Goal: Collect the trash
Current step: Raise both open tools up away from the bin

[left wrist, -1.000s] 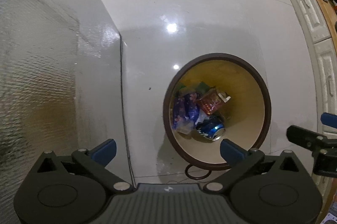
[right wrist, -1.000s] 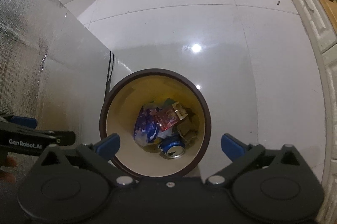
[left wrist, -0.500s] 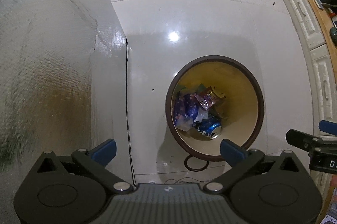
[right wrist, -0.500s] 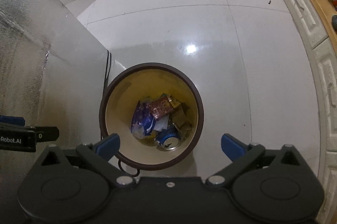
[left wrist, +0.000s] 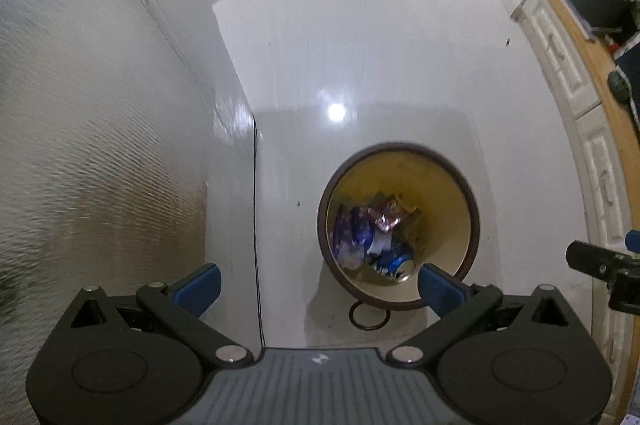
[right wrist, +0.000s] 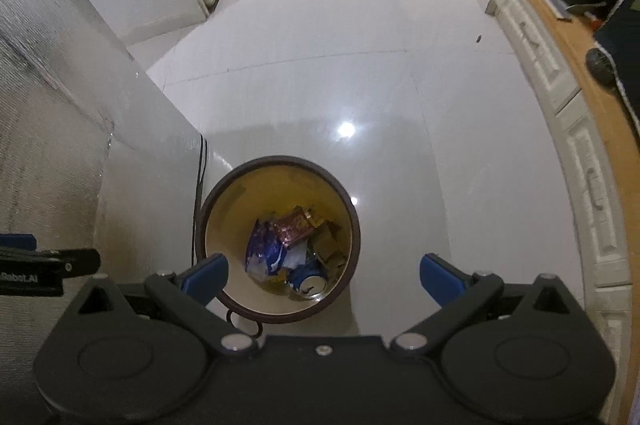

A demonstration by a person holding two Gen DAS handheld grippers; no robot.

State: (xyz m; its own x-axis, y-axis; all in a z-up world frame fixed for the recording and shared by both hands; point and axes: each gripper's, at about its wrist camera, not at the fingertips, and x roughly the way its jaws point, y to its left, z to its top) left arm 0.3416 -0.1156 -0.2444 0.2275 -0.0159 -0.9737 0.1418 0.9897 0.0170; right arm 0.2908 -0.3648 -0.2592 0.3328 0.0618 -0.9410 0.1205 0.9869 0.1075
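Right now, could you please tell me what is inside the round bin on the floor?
The bin holds a blue can, a blue wrapper, a red wrapper and brown scraps. Whatever lies beneath that pile is covered.

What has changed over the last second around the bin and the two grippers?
Both grippers, left and right, have pulled up and back from the trash bin, which now looks smaller with more floor showing. Both stay open and empty. The blue can, wrappers and bin lie as before.
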